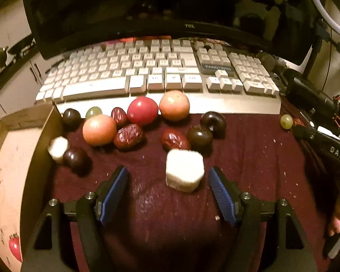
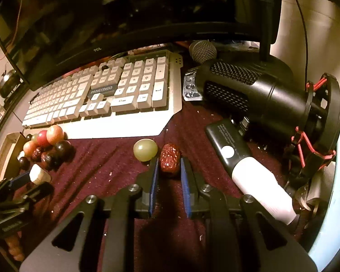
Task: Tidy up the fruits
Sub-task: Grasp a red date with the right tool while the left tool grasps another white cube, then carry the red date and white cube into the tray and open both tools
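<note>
The right gripper (image 2: 168,166) pinches a red date (image 2: 169,160) on the maroon cloth (image 2: 106,158) beside a green grape (image 2: 145,149), while the left gripper (image 1: 168,176) gapes around a white chunk (image 1: 184,170), fruit pile (image 1: 133,120) and keyboard (image 1: 147,68) beyond.

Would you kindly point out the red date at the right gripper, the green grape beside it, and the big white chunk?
red date (image 2: 169,159), right wrist view, wrinkled top.
green grape (image 2: 145,149), right wrist view, middle.
white chunk (image 1: 184,170), left wrist view, front face.

maroon cloth (image 1: 249,158), keyboard (image 1: 147,72), scattered fruits (image 1: 142,111)
</note>
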`<state>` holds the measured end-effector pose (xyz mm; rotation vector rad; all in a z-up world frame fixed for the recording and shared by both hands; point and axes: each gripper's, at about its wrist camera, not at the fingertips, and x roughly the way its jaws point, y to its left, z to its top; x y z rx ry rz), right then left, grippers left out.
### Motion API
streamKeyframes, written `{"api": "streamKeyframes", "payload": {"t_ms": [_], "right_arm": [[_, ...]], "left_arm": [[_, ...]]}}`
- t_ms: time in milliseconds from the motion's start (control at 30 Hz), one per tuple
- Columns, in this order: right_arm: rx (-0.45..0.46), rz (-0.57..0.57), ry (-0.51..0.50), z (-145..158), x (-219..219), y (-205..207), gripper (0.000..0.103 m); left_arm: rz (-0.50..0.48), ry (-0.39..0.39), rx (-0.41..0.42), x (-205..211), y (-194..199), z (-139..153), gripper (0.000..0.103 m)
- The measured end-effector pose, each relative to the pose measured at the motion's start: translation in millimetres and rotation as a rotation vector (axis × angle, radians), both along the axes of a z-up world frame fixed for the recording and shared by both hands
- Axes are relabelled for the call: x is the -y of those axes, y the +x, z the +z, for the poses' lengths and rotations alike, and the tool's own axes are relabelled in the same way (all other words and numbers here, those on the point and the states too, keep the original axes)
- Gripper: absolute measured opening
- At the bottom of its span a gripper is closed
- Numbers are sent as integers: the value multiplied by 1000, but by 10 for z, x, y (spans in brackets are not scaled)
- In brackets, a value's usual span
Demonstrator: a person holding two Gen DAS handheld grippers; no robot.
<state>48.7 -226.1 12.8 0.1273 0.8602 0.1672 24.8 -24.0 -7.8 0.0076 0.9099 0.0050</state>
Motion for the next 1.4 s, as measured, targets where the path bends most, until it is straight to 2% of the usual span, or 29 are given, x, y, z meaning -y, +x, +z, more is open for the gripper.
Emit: {"api": "streamKeyframes", "payload": {"t_ms": [33, 67, 133, 233, 400, 567, 833, 933, 1033, 1167, 1400], "right_arm": [[0, 0, 6, 1, 5, 0, 21], [1, 0, 9, 3, 11, -4, 21], [2, -1, 7, 8, 9, -8, 21], [11, -9, 2, 26, 21, -27, 21], [103, -29, -14, 168, 35, -117, 21], [200, -32, -5, 311, 33, -216, 21], [234, -23, -6, 401, -81, -298, 21], [238, 6, 44, 467, -179, -387, 21], [216, 65, 112, 479, -456, -463, 21], [179, 212, 152, 479, -1106, -597, 21], [167, 439, 202, 567, -2100, -892, 21]], "left_arm": [[1, -5, 4, -15, 5, 9, 58], [-3, -15, 11, -35, 6, 22, 52], [-17, -38, 19, -73, 12, 38, 29], [-24, -92, 23, -151, -24, 51, 29], [-21, -130, 72, -239, -228, 168, 28], [2, -142, 127, -366, -519, 395, 28], [55, -130, 218, -725, -952, 762, 28], [87, -117, 241, -917, -1119, 842, 28], [123, -111, 255, -1106, -1227, 881, 28], [188, -80, 271, -1379, -1362, 884, 28], [287, -44, 259, -1836, -1511, 799, 28]]}}
